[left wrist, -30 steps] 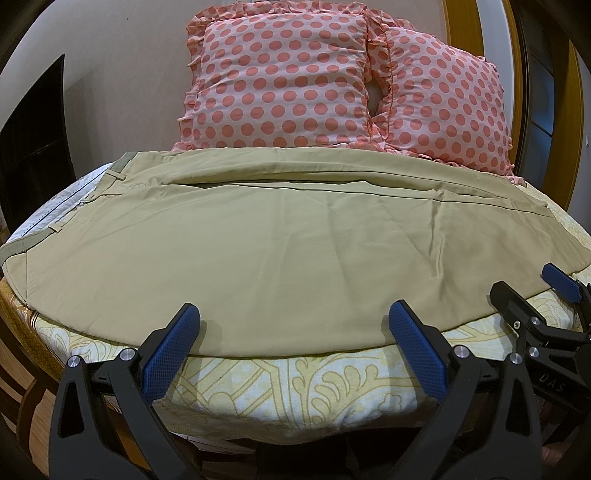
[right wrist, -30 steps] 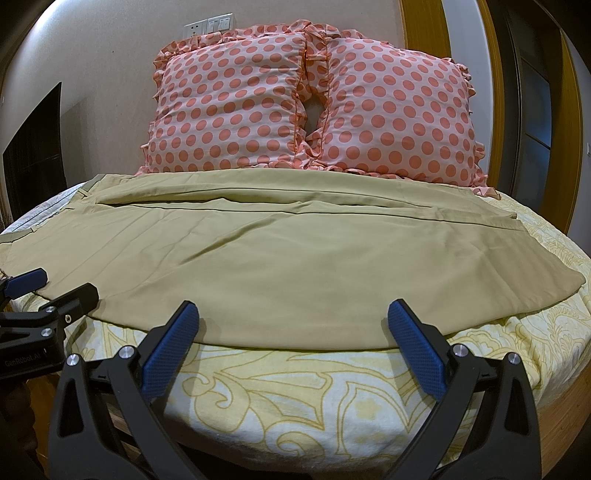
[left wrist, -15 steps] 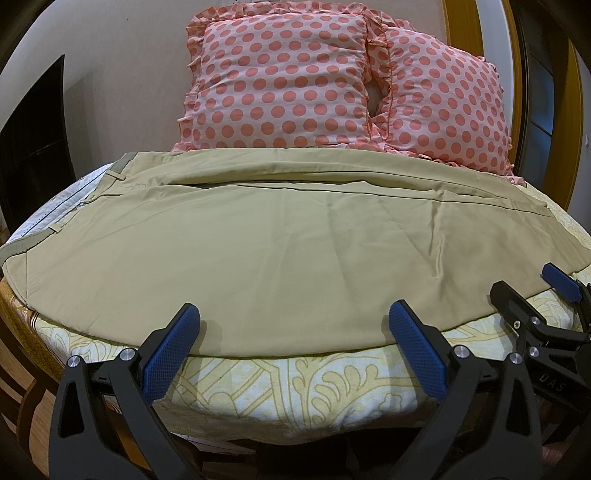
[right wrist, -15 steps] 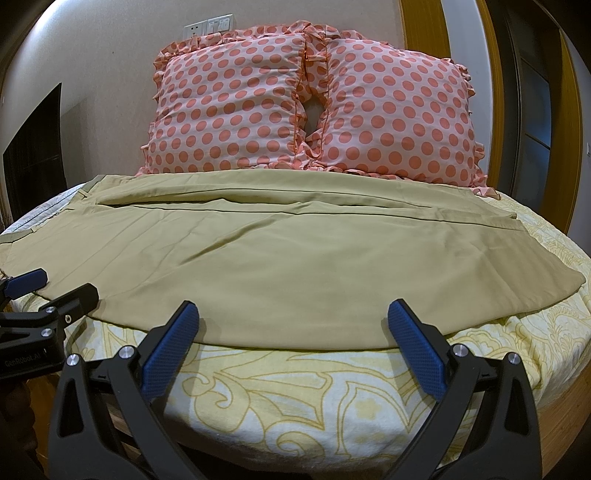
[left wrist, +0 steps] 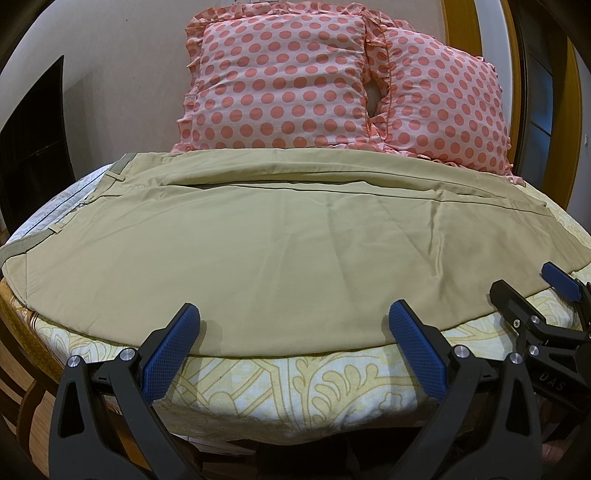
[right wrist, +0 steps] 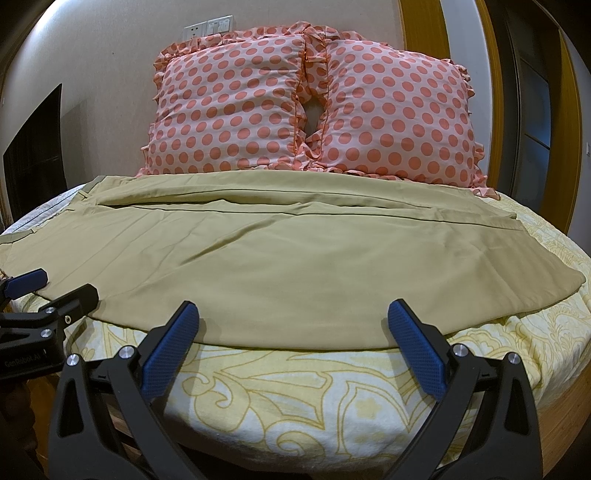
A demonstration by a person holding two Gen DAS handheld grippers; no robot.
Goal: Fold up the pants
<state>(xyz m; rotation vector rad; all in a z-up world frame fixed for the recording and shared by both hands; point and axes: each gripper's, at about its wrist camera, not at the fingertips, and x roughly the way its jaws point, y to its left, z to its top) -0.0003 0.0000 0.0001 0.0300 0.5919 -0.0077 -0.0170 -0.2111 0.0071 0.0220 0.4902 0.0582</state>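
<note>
A home bedroom: a bed with a yellow-patterned sheet, two polka-dot ruffled pillows against the wall, wall sockets above.

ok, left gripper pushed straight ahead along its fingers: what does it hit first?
Probably the near edge of the khaki pants, lying flat on the bed. The left gripper is open and aimed at that hem; depth is unclear, so it might skim just above.
</note>
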